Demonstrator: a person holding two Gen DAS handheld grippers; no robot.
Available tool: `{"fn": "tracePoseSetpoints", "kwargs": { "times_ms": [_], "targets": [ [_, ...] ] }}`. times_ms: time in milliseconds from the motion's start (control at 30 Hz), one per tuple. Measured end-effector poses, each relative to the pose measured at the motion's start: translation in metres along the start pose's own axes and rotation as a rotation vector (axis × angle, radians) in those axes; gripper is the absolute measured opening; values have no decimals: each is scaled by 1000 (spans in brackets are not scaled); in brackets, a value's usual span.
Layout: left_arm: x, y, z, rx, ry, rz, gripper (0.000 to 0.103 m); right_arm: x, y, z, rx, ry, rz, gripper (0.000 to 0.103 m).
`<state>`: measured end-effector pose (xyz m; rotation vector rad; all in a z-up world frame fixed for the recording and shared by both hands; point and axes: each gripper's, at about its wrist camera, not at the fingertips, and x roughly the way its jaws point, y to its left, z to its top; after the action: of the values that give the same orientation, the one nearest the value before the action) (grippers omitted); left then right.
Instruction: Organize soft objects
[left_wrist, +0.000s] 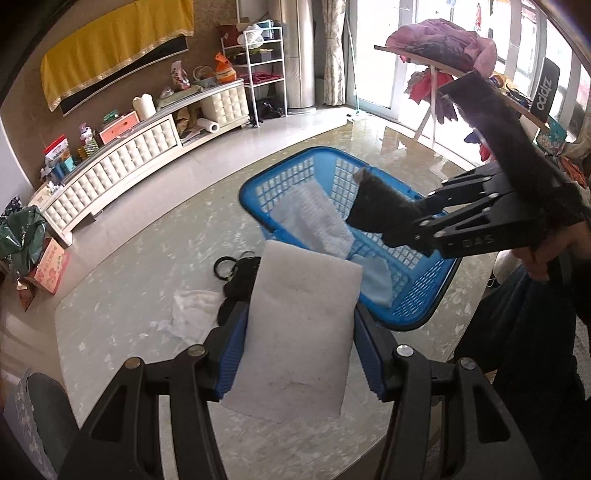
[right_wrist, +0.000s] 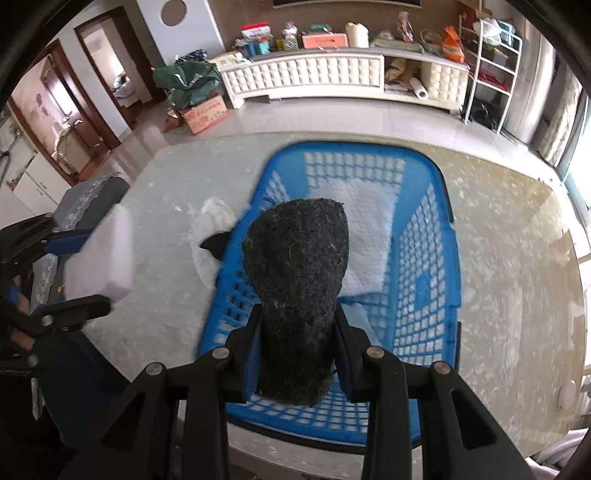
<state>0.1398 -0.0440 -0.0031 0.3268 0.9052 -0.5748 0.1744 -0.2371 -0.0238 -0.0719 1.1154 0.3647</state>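
Left hand-held gripper (left_wrist: 299, 354) clamped on white foam pad (left_wrist: 295, 332): light, squashy, edges held. Right hand-held gripper (right_wrist: 299, 354) clamped on dark felt piece (right_wrist: 295, 273), probably limp, above blue basket (right_wrist: 436, 206).

The left gripper (left_wrist: 299, 354) clamps a white foam pad (left_wrist: 299, 332) between its 2 blue fingers (left_wrist: 232, 354) above the marble table (left_wrist: 122, 332). Beyond it stands a blue basket (left_wrist: 413, 314) with white cloths (left_wrist: 317, 221) inside. At right, the right gripper (left_wrist: 391, 221) grips a dark felt piece (left_wrist: 373, 199) over the basket. A black item (left_wrist: 240, 277) and crumpled white cloth (left_wrist: 192, 310) lie on the table beside the basket
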Motion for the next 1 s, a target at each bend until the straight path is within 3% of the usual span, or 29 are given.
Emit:
{"fn": "tracePoseSetpoints", "kwargs": {
  "times_ms": [267, 767, 800, 900, 1000],
  "targets": [
    [7, -4, 3, 11, 9, -19, 53, 35, -32, -3, 56, 99, -35, 32],
    [11, 9, -6, -12, 13, -29, 53, 64, -16, 1, 16, 184, -112, 31],
    [11, 10, -6, -15, 15, -30, 53, 65, -13, 0, 13, 188, -119, 32],
    [10, 12, -9, -19, 14, -30, 53, 68, -8, 1, 11, 189, -125, 51],
    [8, 16, -10, -25, 13, -32, 53, 67, -1, 2, 11, 182, -120, 63]
  ]
}}
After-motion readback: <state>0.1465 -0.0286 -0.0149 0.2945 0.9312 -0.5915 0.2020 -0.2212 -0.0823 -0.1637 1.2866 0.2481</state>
